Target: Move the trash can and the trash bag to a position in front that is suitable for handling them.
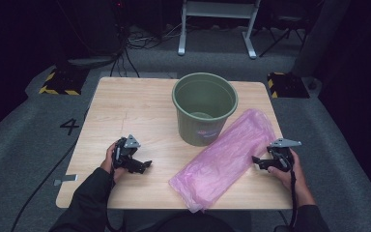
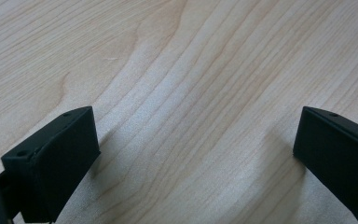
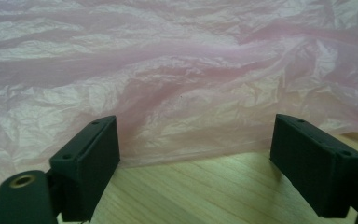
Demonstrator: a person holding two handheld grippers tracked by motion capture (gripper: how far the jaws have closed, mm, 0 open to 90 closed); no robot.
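Observation:
A pink plastic bag [image 1: 227, 157] lies flat and crumpled on the wooden table [image 1: 140, 106], slanting from the front middle toward the back right. A green bucket [image 1: 204, 107] stands upright behind it, touching its far end. My right gripper [image 1: 256, 160] rests at the bag's right edge, open, jaws pointing at the bag [image 3: 177, 79] with a strip of bare table between them. My left gripper [image 1: 146, 164] sits on the table's front left, open, with just bare wood [image 2: 191, 93] between its jaws.
The table's front edge [image 1: 140, 205] is close behind both hands. Beyond the table are grey floor, a white frame's legs [image 1: 217, 29], cables and black-yellow striped blocks [image 1: 60, 82].

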